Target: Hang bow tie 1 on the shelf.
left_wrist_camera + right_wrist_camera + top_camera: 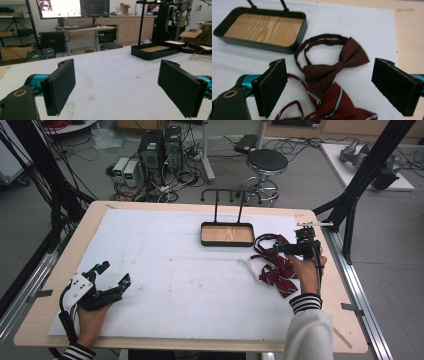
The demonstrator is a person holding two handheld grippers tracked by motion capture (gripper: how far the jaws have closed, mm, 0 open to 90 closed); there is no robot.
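Maroon bow tie [335, 67] lies on the white mat between and beyond the right tongs [329, 85], spread apart, nothing clamped.

Plain maroon bow tie [337, 65] lies flat, its strap looped, touching the striped bow [339, 105]

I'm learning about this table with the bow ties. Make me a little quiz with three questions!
1. True or false: the plain dark red bow tie lies inside the tray.
2. Which bow tie has stripes: A) the one nearer the tray, B) the one farther from it?
3. What is the right gripper holding?

Key:
1. False; it lies on the white mat beside the tray.
2. B.
3. Nothing; its jaws stand open above the bow ties.
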